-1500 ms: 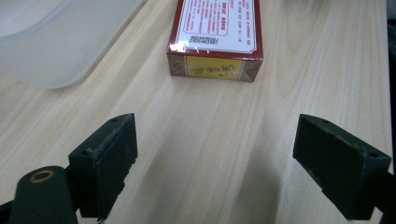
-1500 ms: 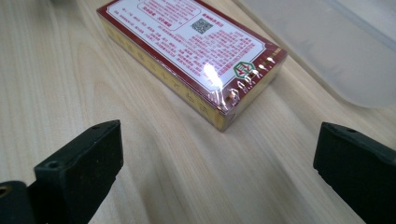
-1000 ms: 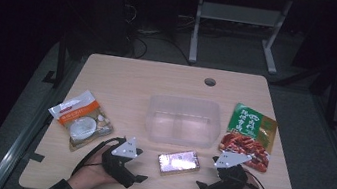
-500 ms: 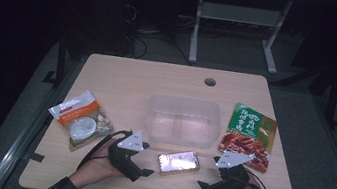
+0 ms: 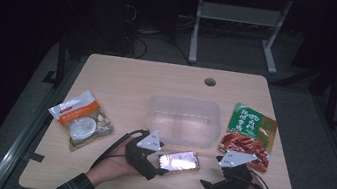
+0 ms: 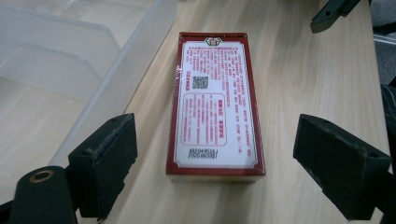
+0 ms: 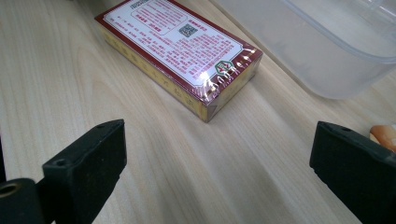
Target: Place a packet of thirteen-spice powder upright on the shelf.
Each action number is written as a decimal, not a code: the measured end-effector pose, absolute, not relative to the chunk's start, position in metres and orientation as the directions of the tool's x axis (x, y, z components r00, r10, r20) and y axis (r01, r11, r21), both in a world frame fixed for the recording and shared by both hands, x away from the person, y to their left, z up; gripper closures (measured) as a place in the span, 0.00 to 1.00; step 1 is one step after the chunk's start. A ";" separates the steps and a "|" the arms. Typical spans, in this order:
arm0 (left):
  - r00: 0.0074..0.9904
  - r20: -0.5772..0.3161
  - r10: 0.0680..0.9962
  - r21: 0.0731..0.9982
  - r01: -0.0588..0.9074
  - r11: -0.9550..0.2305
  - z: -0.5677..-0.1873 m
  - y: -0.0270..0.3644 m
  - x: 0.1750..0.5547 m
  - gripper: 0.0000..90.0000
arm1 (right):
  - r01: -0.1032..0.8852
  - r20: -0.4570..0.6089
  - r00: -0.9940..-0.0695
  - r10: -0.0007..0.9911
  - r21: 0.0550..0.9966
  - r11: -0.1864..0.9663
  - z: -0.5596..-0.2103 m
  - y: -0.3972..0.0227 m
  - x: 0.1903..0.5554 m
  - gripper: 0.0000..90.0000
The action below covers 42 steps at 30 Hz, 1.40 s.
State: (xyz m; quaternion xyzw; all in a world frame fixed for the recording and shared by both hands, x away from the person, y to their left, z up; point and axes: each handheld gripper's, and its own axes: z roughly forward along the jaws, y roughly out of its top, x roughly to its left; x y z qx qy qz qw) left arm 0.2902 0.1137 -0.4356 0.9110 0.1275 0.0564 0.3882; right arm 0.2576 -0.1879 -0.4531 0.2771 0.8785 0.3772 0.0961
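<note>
A red-bordered box (image 6: 215,106) (shiny wrap, printed label up) lies flat on the bench (image 5: 124,75), just in front of the clear plastic tub (image 5: 182,119). The left tool (image 6: 229,163) faces its short end, jaws spread wide, not touching; the right tool (image 7: 219,168) gapes likewise, nearby.

High view overhead from the person's side, facing forward across the table (image 5: 124,75), both gripper views low, close, sharing the red box (image 6: 215,100) and clear container (image 7: 336,42)
</note>
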 end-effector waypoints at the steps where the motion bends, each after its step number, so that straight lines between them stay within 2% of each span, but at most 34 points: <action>1: 0.960 0.001 0.281 0.721 0.194 -0.665 -0.437 0.112 0.290 0.15 | 0.412 0.039 -0.829 0.558 0.717 0.562 -0.453 -0.188 0.258 0.04; 16: 0.967 0.002 0.256 0.650 0.193 -0.735 -0.455 0.100 0.299 0.16 | 0.410 0.042 -0.832 0.553 0.717 0.563 -0.453 -0.187 0.257 0.05; 27: 0.971 -0.004 0.241 0.620 0.191 -0.761 -0.460 0.097 0.299 0.27 | 0.409 0.044 -0.834 0.551 0.719 0.562 -0.454 -0.187 0.258 0.06; 30: 0.972 -0.009 0.236 0.616 0.192 -0.764 -0.462 0.097 0.299 0.33 | 0.409 0.044 -0.834 0.550 0.719 0.562 -0.454 -0.187 0.257 0.07; 31: 0.968 -0.030 0.249 0.627 0.212 -0.749 -0.463 0.097 0.298 0.34 | 0.408 0.044 -0.835 0.549 0.719 0.563 -0.454 -0.187 0.258 0.07; 42: 0.972 -0.039 0.232 0.631 0.204 -0.749 -0.462 0.099 0.298 0.35 | 0.406 0.046 -0.837 0.545 0.721 0.562 -0.454 -0.188 0.258 0.07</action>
